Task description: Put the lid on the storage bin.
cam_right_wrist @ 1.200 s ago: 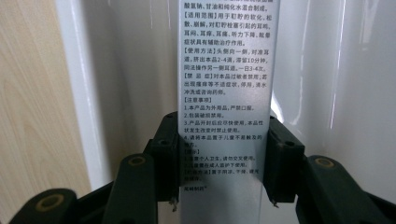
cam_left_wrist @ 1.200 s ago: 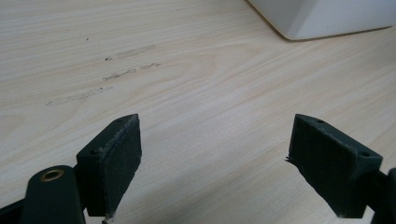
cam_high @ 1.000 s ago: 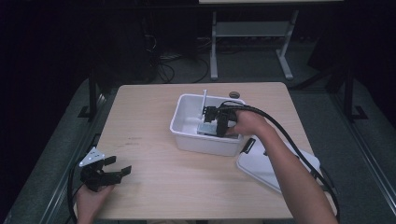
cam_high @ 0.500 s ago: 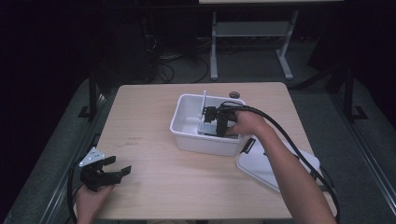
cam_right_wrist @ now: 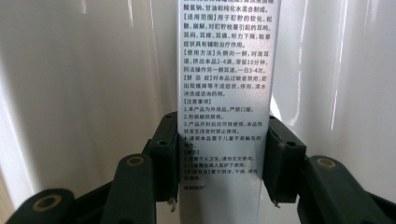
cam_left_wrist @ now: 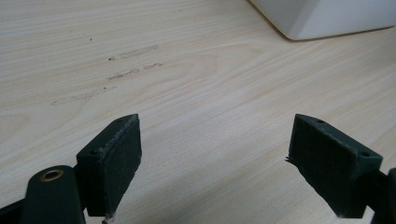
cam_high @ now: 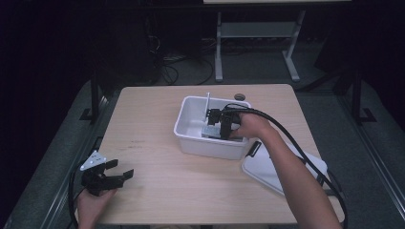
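A white plastic bin (cam_high: 191, 143) stands on the wooden table (cam_high: 157, 119), right of its centre. My right gripper (cam_high: 216, 125) reaches down inside the bin and is shut on a long silvery box (cam_right_wrist: 224, 84) printed with black text, its two jaws pressing the box's narrow sides. The box's grey face (cam_high: 209, 131) lies low in the bin under the gripper. My left gripper (cam_high: 123, 177) rests at the table's front left corner, open, with bare wood between its pads (cam_left_wrist: 119, 163).
A thin white stick (cam_high: 207, 102) stands upright in the bin. The bin's white lid (cam_high: 272, 167) lies flat to its right, under my right forearm. A small dark round thing (cam_high: 239, 97) sits behind the bin. A bin corner (cam_left_wrist: 322, 18) shows beyond the left gripper.
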`<state>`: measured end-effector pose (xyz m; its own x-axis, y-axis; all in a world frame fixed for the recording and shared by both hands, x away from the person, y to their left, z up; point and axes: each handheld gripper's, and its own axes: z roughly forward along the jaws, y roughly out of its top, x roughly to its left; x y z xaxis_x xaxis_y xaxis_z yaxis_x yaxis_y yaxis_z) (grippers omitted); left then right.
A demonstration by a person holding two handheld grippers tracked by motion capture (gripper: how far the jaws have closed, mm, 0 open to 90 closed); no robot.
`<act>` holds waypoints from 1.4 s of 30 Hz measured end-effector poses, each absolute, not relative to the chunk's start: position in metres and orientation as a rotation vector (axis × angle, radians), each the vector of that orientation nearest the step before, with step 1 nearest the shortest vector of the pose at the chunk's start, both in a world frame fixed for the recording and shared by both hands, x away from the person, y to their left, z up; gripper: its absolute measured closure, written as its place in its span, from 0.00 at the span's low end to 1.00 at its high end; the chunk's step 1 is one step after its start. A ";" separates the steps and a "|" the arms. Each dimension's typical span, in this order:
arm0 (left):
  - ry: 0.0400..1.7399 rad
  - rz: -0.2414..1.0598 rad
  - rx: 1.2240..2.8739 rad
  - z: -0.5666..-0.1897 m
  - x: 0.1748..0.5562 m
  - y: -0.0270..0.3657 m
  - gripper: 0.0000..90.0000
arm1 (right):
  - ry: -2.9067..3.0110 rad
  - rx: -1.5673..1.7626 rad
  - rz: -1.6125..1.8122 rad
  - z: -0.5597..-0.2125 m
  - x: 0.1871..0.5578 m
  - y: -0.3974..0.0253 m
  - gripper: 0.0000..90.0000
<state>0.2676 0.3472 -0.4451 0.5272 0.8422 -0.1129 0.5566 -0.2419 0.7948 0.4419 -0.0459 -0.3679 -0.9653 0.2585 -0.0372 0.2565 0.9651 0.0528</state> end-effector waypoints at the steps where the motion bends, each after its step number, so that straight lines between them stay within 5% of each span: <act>1: 1.143 0.433 1.932 -0.445 0.268 0.347 0.18 | 3.071 0.405 0.073 -0.368 0.442 -0.046 0.60; 42: 1.134 0.432 1.940 -0.445 0.268 0.344 0.18 | 3.041 0.420 0.133 -0.340 0.435 -0.055 0.55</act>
